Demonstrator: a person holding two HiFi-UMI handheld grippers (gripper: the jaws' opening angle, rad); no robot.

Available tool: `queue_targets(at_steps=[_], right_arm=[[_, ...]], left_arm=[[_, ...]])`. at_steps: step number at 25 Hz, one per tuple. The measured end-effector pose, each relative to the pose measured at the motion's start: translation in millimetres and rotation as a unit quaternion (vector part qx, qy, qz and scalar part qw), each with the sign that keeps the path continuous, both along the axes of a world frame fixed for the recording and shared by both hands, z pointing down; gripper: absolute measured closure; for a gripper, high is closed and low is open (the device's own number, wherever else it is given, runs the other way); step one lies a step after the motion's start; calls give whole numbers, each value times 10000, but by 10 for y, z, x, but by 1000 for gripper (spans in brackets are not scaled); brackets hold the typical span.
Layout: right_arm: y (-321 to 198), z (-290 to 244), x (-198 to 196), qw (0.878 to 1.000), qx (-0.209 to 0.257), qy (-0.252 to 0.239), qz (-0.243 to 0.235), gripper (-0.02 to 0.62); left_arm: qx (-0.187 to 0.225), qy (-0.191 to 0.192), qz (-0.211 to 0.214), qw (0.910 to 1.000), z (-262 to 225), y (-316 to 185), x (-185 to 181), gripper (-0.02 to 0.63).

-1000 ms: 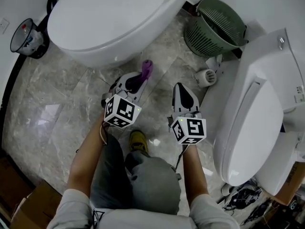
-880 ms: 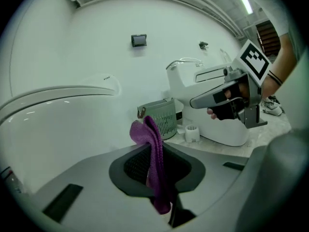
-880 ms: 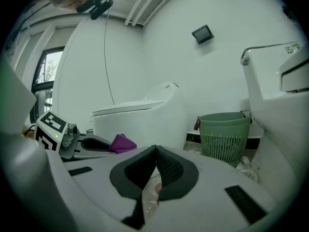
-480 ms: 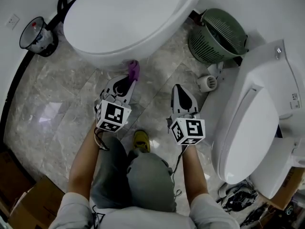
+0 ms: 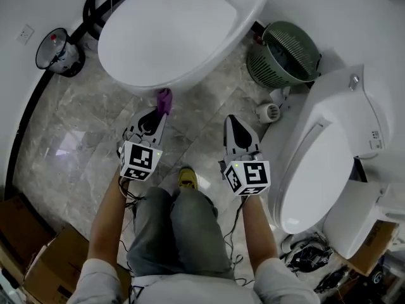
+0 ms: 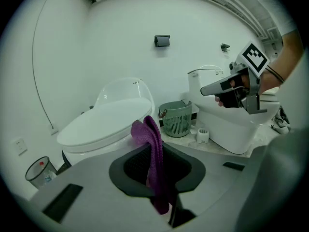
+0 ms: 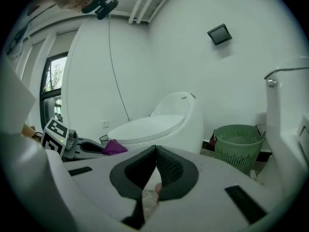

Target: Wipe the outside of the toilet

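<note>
Left gripper point(image 5: 154, 116) has its jaws clamped on a purple cloth point(image 5: 164, 97), soft and nubby, folded into a limp strip standing out past the ribbed black pads. The cloth tip sits right at the lower front of the egg-shaped toilet point(image 5: 183, 30), glossy white with its smooth lid down; whether cloth and porcelain touch, I can't tell. Right gripper point(image 5: 233, 124) is closed tip to tip on nothing, over the veined grey marble floor point(image 5: 76, 138) and well apart from that toilet. A green slatted basket point(image 5: 281, 54) stands beyond. A second white toilet point(image 5: 323, 163) at right runs off the edge.
</note>
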State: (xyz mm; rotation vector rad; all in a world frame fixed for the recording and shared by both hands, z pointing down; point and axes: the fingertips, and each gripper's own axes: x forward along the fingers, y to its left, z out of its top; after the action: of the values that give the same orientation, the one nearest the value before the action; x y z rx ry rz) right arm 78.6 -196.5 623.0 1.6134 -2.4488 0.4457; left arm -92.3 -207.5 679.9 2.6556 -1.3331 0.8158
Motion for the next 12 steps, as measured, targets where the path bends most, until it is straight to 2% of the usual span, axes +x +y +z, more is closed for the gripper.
queue_targets(at_steps=[7, 12], right_arm=[[-74, -736, 58, 9998, -172, -38, -9, 588], [-190, -1316, 88, 9996, -246, -107, -4, 588]], left_arm=[[-314, -145, -100, 9994, -609, 123, -170, 538], [-454, -156, -369, 9982, -1204, 88, -313, 538]])
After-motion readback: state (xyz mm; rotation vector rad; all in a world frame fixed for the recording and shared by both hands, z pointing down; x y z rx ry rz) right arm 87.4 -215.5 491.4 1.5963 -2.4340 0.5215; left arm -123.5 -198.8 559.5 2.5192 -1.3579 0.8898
